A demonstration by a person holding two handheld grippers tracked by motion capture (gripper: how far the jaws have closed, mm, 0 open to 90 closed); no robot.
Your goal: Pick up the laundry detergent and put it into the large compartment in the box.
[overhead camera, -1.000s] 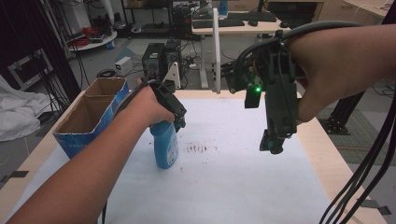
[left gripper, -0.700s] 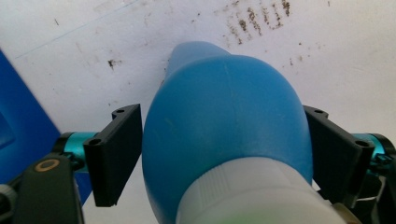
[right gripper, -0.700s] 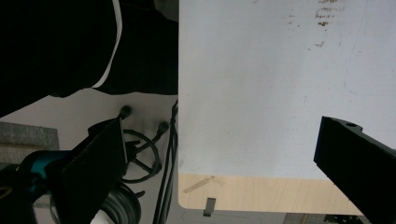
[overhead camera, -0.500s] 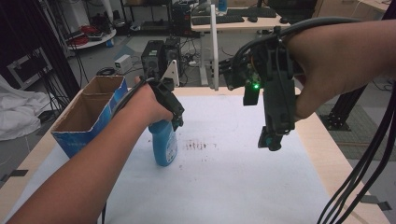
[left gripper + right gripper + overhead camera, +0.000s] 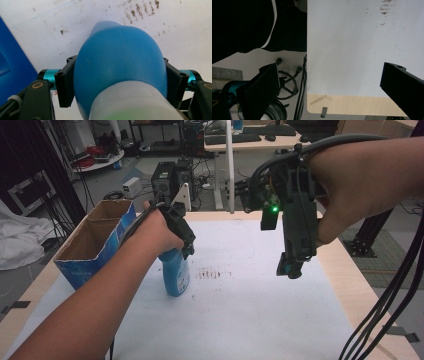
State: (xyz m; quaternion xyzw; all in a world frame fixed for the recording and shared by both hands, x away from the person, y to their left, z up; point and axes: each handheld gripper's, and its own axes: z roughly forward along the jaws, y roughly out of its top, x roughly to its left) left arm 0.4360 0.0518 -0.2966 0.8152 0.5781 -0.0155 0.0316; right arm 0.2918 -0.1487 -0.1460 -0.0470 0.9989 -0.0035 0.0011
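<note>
While the white-covered worktop [image 5: 260,320] carries a cardboard box [image 5: 95,242] at its left, the blue bottle [image 5: 176,272] stands upright beside it, and the grasp is the step in hand. The left gripper [image 5: 120,75] has just been closing its fingers [image 5: 65,81]; they now pinch the bottle's shoulders, where earlier they stood wider. Next comes a straight lift, probably. The right gripper [image 5: 289,268] hovers empty, fingers apart.

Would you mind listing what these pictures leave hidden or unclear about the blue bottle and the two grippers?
- Blue bottle: in the high view the left gripper and hand cover its top; its label is too small to read.
- Bottle base: in the left gripper view the bottle's own body hides it.
- Bottle cap: cut off by the bottom edge there.
- Right gripper: jaws overlap in the high view.
- Cardboard box: its wall hides the inside.
</note>
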